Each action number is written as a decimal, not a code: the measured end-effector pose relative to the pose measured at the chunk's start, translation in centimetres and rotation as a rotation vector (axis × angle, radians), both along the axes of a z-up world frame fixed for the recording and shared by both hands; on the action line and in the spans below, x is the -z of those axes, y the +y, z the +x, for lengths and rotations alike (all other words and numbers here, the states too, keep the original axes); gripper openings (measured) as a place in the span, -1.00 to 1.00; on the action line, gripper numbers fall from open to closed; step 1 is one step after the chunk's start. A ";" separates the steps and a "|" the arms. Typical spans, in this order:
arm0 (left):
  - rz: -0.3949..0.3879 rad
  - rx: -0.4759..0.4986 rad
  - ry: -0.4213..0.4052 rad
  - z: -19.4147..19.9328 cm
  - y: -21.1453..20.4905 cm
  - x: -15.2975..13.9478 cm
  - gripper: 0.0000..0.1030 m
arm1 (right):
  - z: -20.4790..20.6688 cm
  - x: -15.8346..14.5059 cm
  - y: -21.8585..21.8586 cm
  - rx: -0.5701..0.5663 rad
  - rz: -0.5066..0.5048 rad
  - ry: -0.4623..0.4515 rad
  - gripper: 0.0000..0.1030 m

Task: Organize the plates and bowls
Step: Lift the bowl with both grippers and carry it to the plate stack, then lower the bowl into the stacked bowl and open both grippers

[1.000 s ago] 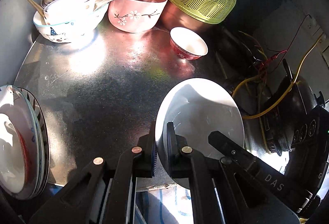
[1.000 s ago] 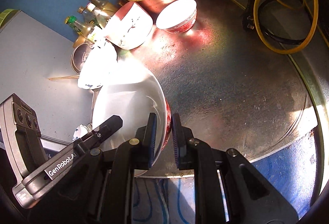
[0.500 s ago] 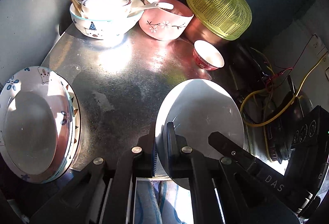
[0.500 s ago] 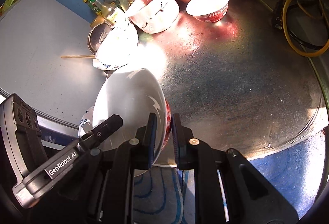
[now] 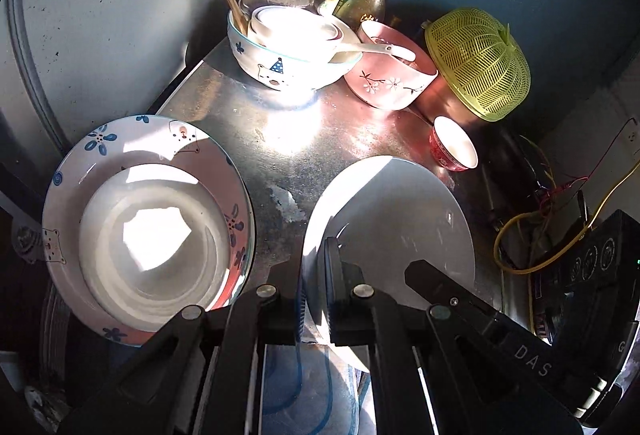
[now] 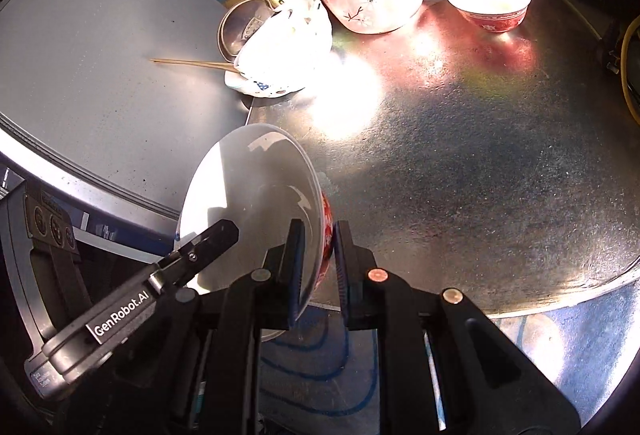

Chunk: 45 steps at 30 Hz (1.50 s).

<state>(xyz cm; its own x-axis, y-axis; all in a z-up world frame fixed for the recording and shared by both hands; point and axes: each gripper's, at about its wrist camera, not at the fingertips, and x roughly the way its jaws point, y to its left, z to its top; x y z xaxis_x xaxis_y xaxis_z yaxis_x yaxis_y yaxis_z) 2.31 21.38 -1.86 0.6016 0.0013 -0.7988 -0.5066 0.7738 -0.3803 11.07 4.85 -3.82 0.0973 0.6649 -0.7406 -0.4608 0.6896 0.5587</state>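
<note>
White bowl (image 5: 392,219): rigid glazed ceramic, likely slick, chippable. Carried above metal tabletop (image 5: 280,139), rim pinched by left gripper (image 5: 316,275) at 6 o'clock, right gripper (image 6: 318,251) opposite. Grip rim only.

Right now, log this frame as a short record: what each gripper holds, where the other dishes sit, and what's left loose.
left gripper: shut on rim of white dish
right gripper: shut on the same dish's opposite rim, red pattern outside
dish: lifted over metal table
plate stack: left of the dish, patterned plate on top
bowl stack: far side, chopsticks inside
pink bowl: beside bowl stack, spoon in it
red bowl: alone, near green cover
</note>
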 end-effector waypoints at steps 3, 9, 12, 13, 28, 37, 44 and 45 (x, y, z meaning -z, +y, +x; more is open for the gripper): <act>0.002 -0.031 0.004 -1.1 1.5 0.1 -0.88 | -0.5 0.2 1.5 -0.032 0.000 0.004 -0.70; 0.003 -0.084 0.008 -3.0 4.1 0.2 -0.88 | -1.5 0.4 4.6 -0.092 -0.003 0.005 -0.70; 0.003 -0.112 0.010 -3.8 5.3 0.3 -0.88 | -2.0 0.4 6.0 -0.121 -0.005 0.001 -0.70; 0.004 -0.120 0.011 -4.0 5.7 0.3 -0.88 | -2.1 0.4 6.5 -0.131 -0.005 0.000 -0.70; -0.015 -0.211 0.044 -7.2 9.4 2.0 -0.88 | -4.1 1.7 11.4 -0.246 -0.044 -0.002 -0.70; -0.022 -0.212 0.062 -7.3 9.7 2.8 -0.88 | -4.2 2.3 11.9 -0.258 -0.063 -0.002 -0.70; -0.024 -0.232 0.070 -7.6 10.0 3.0 -0.88 | -3.9 2.6 11.8 -0.254 -0.073 0.001 -0.69; -0.026 -0.234 0.068 -7.7 10.1 3.0 -0.88 | -3.8 2.6 11.7 -0.252 -0.074 0.001 -0.69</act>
